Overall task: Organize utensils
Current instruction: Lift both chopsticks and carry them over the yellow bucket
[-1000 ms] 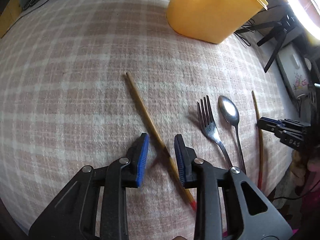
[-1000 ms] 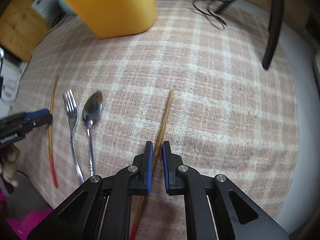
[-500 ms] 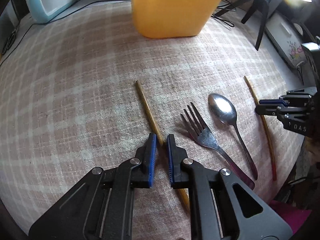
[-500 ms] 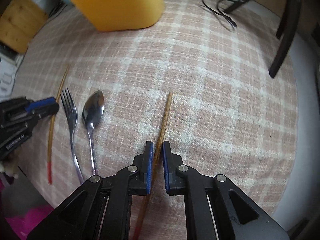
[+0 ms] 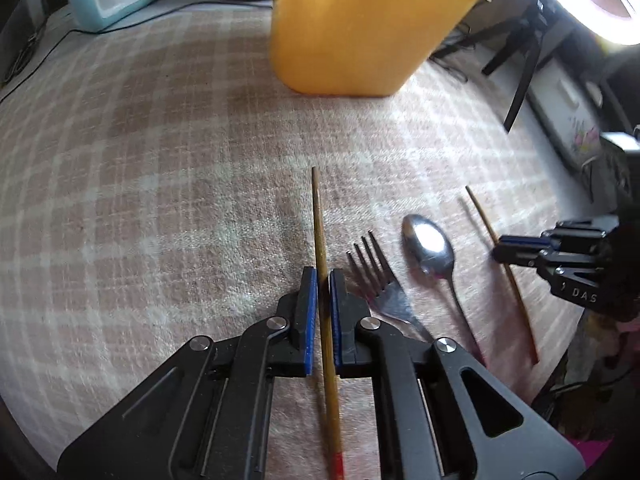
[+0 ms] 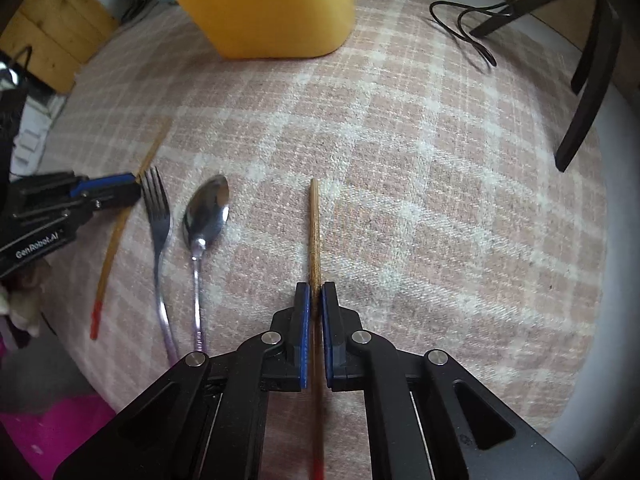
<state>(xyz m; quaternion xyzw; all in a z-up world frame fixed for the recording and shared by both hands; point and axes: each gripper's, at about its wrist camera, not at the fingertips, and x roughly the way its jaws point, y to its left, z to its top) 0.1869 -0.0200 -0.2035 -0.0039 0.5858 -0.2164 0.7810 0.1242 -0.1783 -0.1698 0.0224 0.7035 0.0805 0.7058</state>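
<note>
A: Where did each chopstick lie?

B: The left gripper [image 5: 323,300] clamped one chopstick [image 5: 319,232] running straight up-frame toward the yellow bin [image 5: 352,32]; the right gripper [image 6: 315,312] likewise pinched the other chopstick [image 6: 314,232].

The tablecloth [image 5: 160,200] has a pink and cream check pattern, and the container [image 5: 360,28] is yellow. Both chopsticks [image 5: 320,248] [image 6: 315,232] are brown with red ends; the fork [image 6: 158,216] and spoon [image 6: 206,212] are silver
</note>
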